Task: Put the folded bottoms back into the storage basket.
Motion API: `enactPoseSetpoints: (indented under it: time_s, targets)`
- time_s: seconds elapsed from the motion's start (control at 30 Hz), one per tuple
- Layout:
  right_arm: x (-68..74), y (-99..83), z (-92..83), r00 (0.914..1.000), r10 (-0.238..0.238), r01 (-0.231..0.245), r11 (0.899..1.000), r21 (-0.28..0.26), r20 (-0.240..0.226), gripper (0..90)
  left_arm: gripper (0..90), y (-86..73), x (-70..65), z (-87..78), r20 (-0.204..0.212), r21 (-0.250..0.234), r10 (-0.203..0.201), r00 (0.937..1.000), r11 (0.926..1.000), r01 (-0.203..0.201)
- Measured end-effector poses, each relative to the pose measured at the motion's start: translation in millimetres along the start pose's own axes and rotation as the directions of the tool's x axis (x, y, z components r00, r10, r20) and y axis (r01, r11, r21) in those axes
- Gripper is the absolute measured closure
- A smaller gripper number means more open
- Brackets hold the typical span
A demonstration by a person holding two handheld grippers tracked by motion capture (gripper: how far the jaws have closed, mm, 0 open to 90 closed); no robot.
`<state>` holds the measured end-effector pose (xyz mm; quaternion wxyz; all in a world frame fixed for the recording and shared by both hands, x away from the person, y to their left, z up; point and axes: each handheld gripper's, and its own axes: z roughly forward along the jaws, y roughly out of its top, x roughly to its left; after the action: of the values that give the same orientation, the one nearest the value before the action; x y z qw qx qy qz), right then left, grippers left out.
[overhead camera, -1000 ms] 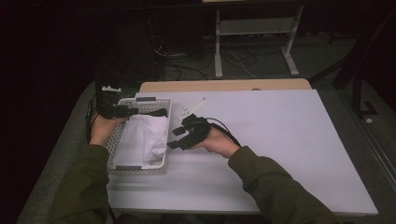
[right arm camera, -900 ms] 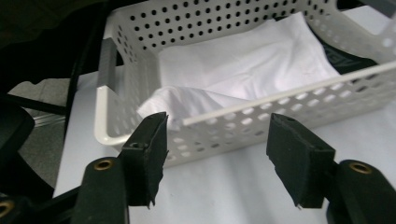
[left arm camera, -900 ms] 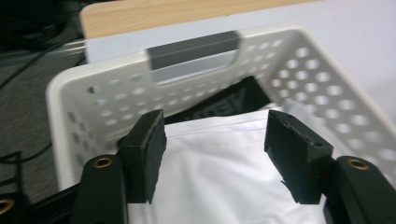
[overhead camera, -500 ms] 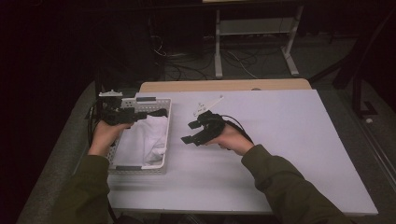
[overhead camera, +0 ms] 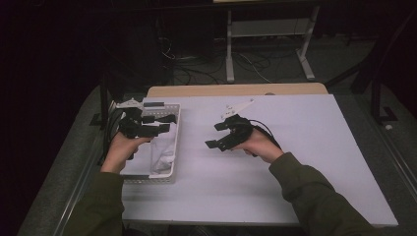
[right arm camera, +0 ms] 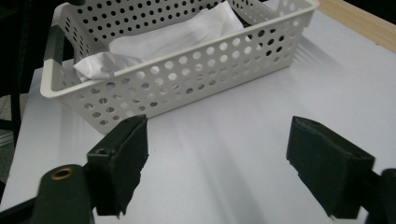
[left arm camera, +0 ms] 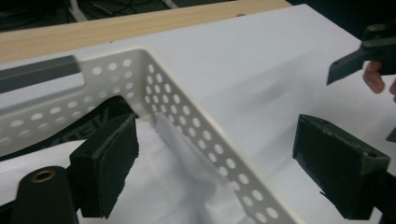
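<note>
A white perforated basket [overhead camera: 147, 178] stands at the left of the white table [overhead camera: 305, 162], with a crumpled white cloth [overhead camera: 162, 152] lying in it. My left gripper [overhead camera: 166, 124] hovers over the basket's far half. Its jaws have just been opening and grip nothing. In the left gripper view [left arm camera: 219, 172] the basket wall [left arm camera: 187, 112] and the cloth [left arm camera: 163, 186] lie beyond the gap. My right gripper [overhead camera: 211, 135] is over bare table to the right of the basket. Its jaws have also just been opening, with nothing between them [right arm camera: 233, 163]. They face the basket [right arm camera: 187, 88] and cloth [right arm camera: 177, 32].
A dark item with lettering [left arm camera: 93, 121] lies in the basket's far end beside the cloth. A wooden tabletop [overhead camera: 236, 90] adjoins the far edge of the white table. Cables and a metal frame stand on the floor beyond. The table's right half is bare.
Both grippers have left the cloth in the basket. The left one moved toward the basket's far end, the right one out over the table to the right. Both pairs of jaws stand wider.
</note>
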<state>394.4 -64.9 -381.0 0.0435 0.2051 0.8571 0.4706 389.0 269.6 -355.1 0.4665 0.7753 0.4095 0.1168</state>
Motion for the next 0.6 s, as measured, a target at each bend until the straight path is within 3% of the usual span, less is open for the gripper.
enactPoseSetpoints:
  time_s: [0.43, 0.6]
  targets:
    - [-8.3, -23.6, -27.3, 0.996, 0.037, -0.034, 0.999, -0.037, 0.082, 13.0, 0.3, -11.5, -33.4, 1.1, 0.062, -0.005, 0.061, 0.9962, 0.9981, -0.061]
    - [-9.9, -34.0, -41.4, 0.9938, 0.043, -0.038, 0.998, -0.05, 0.103, 11.5, 0.0, -15.4, -45.5, -1.6, 0.089, -0.019, 0.076, 0.9931, 0.997, -0.075]
